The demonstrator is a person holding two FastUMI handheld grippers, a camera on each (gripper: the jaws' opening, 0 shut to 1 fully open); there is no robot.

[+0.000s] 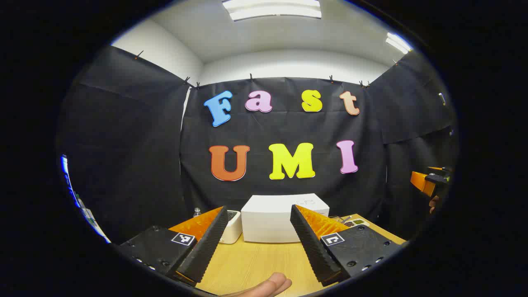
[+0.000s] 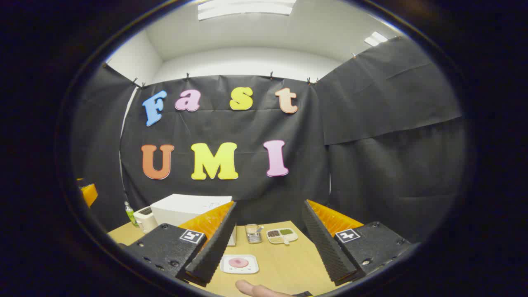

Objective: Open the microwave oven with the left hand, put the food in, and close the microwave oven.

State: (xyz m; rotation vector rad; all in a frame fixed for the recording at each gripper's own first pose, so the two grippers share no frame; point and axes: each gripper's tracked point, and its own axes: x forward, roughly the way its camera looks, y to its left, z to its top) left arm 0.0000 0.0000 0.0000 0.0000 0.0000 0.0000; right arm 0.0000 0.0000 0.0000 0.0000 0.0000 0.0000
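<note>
Microwave oven point(image 1: 284, 218), a white box, sits at the back of the tabletop point(image 1: 255, 264) against the black wall; its door looks closed.

In the left gripper view, going from left to right: a small bottle point(image 1: 197, 212) stands at the back; next comes a small white toaster-like box point(image 1: 231, 227), just beside the microwave oven on its left; the left gripper point(image 1: 259, 243) is up above the tabletop and points at the microwave oven; its jaws are wide apart and hold nothing; a fingertip point(image 1: 268, 285) shows at the bottom between them; to the right of the microwave oven is a tray with sections point(image 1: 355, 223), partly hidden; far off at the right edge the other gripper point(image 1: 429, 181) shows a little, with a bit of a hand under it.

In the right gripper view, going from left to right: a green bottle point(image 2: 130, 213) stands by the small white box point(image 2: 145, 218); then the microwave oven point(image 2: 185, 210); the right gripper point(image 2: 268, 243) hangs above the tabletop point(image 2: 288, 264) with its jaws wide apart and nothing in them; between them lies the food point(image 2: 238, 262), a pink round thing on a white plate point(image 2: 239, 264), near the front; behind it stands a small clear box point(image 2: 253, 233); just to its right is the tray with sections point(image 2: 282, 236); a fingertip point(image 2: 251, 288) shows at the bottom.
</note>
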